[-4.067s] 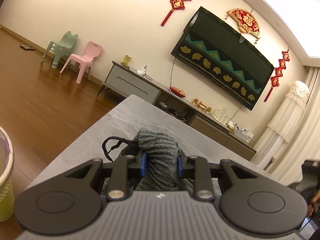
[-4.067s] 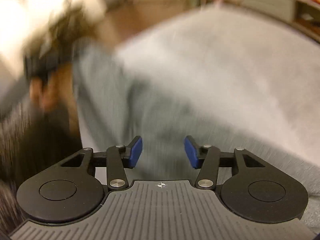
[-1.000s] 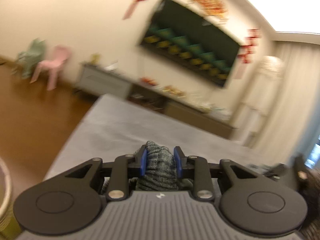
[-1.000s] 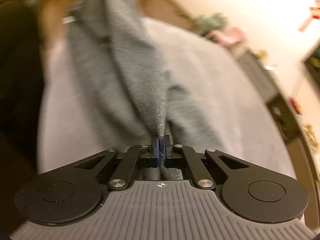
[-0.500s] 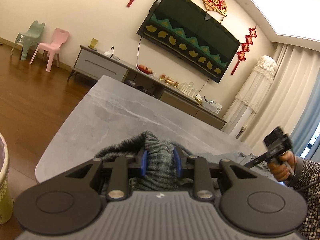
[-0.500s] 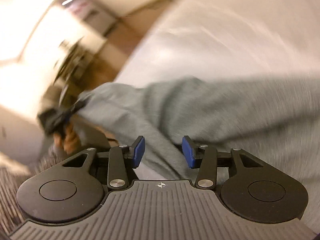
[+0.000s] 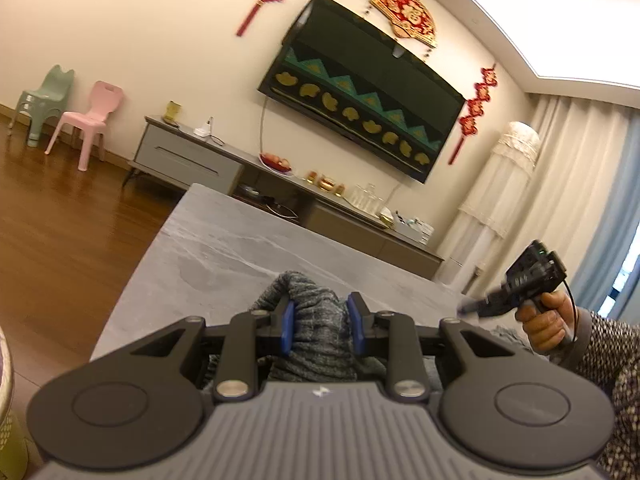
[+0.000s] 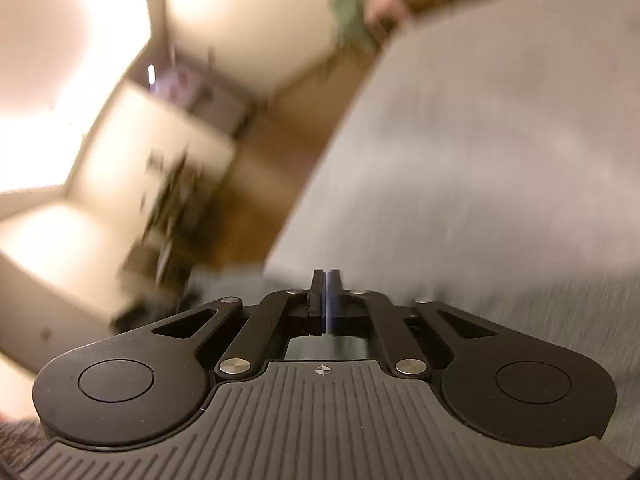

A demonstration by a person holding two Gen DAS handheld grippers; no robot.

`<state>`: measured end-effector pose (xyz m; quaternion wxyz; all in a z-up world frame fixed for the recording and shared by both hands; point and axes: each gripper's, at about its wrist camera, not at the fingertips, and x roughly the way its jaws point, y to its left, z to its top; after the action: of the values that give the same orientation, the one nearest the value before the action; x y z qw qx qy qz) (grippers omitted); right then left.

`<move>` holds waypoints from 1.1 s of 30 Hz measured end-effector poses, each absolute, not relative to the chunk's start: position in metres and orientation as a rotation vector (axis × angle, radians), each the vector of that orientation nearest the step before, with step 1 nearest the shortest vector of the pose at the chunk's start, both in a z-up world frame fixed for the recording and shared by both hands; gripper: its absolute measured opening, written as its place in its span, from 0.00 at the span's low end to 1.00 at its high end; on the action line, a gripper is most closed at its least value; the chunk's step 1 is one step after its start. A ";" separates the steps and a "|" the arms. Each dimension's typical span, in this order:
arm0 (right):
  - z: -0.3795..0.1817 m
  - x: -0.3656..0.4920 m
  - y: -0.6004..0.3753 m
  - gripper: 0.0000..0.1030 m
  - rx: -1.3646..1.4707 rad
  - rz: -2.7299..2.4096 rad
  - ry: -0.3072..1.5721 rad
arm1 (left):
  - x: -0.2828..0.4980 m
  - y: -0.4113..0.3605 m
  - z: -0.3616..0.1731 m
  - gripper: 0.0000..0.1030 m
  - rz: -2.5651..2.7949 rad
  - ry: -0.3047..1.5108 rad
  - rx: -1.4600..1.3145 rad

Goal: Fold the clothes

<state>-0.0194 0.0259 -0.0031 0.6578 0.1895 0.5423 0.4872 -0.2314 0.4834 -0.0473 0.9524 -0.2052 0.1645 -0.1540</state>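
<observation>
**Left wrist view.** The left gripper [image 7: 320, 322] is clamped at a narrow setting on a bunched fold of the grey knit garment [image 7: 318, 348]. The wool fills the gap between the blue pads [image 7: 288, 326] and rises past them toward 12 o'clock. The garment lies at the near edge of the grey table [image 7: 240, 248]. A flatter strip of it trails toward 3 o'clock and ends just beside the person's right hand [image 7: 546, 322]. Its long axis is therefore judged to run from 9 to 3 o'clock, between the two tools.

The right gripper [image 7: 468, 309] sits at 3 o'clock, well apart from the left one, with its tips pointing toward 9 o'clock and hanging above the cloth.

**Right wrist view (heavily blurred).** The jaws of the right gripper are closing, and the pads [image 8: 334, 300] all but meet. No cloth shows between them. Streaked grey fabric lies below and toward 3 o'clock.

**Judgement.** The free end lies nearer the right hand, which must take it before any fold across to the left.
</observation>
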 end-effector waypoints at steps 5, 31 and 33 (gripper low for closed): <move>-0.053 -0.036 0.010 0.49 0.517 0.962 1.451 | -0.242 0.485 -0.060 0.26 -0.285 0.334 -0.462; 0.026 0.060 0.054 0.04 0.581 0.925 1.013 | -0.184 0.514 -0.063 0.29 -0.144 0.360 -0.526; 0.019 0.056 0.065 0.20 0.552 0.934 1.073 | -0.184 0.515 -0.063 0.29 -0.141 0.365 -0.517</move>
<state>0.0555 0.0649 0.0186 0.7227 0.2500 0.4860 0.4230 -0.1838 0.5153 -0.0627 0.9479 -0.2542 0.1792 -0.0691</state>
